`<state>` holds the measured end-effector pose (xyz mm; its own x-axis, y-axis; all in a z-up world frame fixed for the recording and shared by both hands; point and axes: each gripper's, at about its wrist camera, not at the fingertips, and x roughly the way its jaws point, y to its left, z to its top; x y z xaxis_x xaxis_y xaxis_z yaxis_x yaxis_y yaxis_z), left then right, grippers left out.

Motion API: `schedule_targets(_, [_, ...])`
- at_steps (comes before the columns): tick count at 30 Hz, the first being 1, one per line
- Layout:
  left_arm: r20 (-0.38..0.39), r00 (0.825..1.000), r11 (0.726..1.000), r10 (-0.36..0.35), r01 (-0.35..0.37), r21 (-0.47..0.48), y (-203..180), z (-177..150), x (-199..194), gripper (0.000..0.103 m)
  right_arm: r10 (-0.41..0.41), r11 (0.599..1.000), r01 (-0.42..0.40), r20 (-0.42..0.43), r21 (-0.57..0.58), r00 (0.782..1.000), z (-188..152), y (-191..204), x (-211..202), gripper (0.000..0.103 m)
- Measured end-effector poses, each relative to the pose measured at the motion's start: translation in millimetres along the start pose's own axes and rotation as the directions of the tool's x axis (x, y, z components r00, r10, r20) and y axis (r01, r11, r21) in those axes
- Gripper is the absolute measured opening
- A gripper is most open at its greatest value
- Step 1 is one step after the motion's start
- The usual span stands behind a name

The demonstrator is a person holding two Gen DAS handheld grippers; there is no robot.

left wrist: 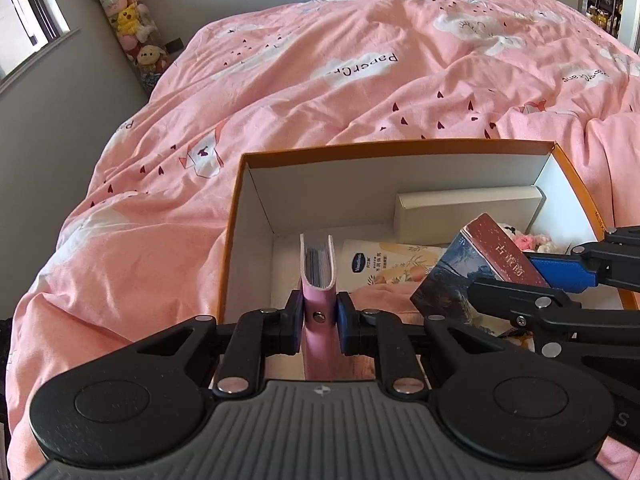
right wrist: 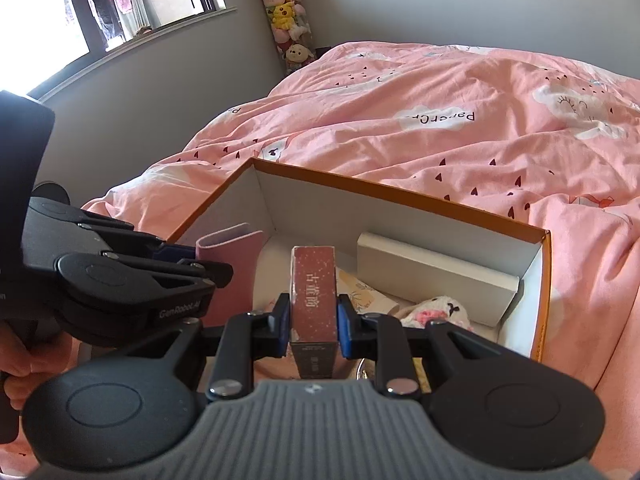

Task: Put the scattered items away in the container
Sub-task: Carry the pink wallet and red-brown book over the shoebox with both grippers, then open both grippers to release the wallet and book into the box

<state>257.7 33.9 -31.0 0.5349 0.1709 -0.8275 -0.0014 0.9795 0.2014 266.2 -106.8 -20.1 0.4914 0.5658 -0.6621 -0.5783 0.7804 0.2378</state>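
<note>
An open box (left wrist: pixel 400 147) (right wrist: pixel 400 191) with an orange rim and white inside sits on the pink bed. My left gripper (left wrist: pixel 319 316) is shut on a pink notebook (left wrist: pixel 318 268) (right wrist: pixel 232 256), held upright over the box's near left corner. My right gripper (right wrist: pixel 313 322) is shut on a red-spined book (right wrist: pixel 314 292) (left wrist: pixel 492 256), held over the box's near middle. Inside lie a long white box (left wrist: pixel 468 210) (right wrist: pixel 432 272), a lotion packet (left wrist: pixel 392 266) and a small knitted toy (right wrist: pixel 436 310) (left wrist: pixel 528 240).
The rumpled pink duvet (left wrist: pixel 340 80) (right wrist: pixel 460 128) spreads around the box. A clear tube of plush toys (left wrist: pixel 132 28) (right wrist: pixel 286 12) stands in the room's corner by a window (right wrist: pixel 100 8). A hand (right wrist: pixel 16 364) holds the left gripper at the right wrist view's left edge.
</note>
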Motion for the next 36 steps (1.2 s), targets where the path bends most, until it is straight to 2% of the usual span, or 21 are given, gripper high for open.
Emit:
schedule_targets(4, [-0.031,0.999,1.0,-0.027,0.027,-0.01,-4,0,12,0.019,0.005,1.0,-0.005,-0.013,0.009,1.0,-1,-3,3,0.025])
schedule_targets(6, [-0.028,0.999,1.0,-0.021,0.021,-0.012,-5,2,13,0.019,0.005,1.0,-0.005,-0.012,0.009,1.0,-2,-3,3,0.025])
schedule_targets(10, [-0.019,0.998,0.997,-0.053,0.052,-0.056,-2,5,16,0.021,0.004,1.0,-0.004,-0.019,0.026,1.0,-3,-6,5,0.025])
schedule_targets(14, [0.014,0.99,0.98,-0.139,0.139,-0.141,6,3,17,0.025,0.003,1.0,-0.003,-0.023,0.031,1.0,-5,-7,6,0.025])
schedule_targets(18, [0.041,0.985,0.97,-0.165,0.169,-0.173,9,2,19,0.028,0.001,1.0,0.0,-0.032,0.031,1.0,-6,-7,9,0.025])
schedule_targets(23, [0.056,0.958,0.932,-0.28,0.286,-0.222,14,0,24,0.039,-0.015,0.999,0.016,-0.032,0.032,0.999,-6,-8,10,0.025])
schedule_targets(26, [0.058,0.943,0.909,-0.327,0.331,-0.254,17,-3,25,0.04,-0.024,0.999,0.025,-0.031,0.037,0.999,-6,-11,9,0.025])
schedule_targets(28, [0.06,0.947,0.911,-0.316,0.32,-0.261,20,-4,24,0.04,-0.031,0.999,0.032,-0.031,0.041,0.999,-6,-12,8,0.025])
schedule_targets(32, [0.014,0.977,0.951,-0.212,0.209,-0.227,19,-4,25,0.037,-0.032,0.998,0.033,-0.027,0.045,0.999,-5,-10,8,0.025])
schedule_targets(34, [-0.012,0.983,0.959,-0.181,0.174,-0.223,19,-5,30,0.034,-0.027,0.999,0.028,-0.025,0.041,0.999,-5,-7,7,0.025])
schedule_targets(36, [-0.029,0.983,0.958,-0.179,0.167,-0.232,20,-8,35,0.032,-0.025,0.999,0.025,-0.025,0.035,0.999,-5,-4,7,0.025])
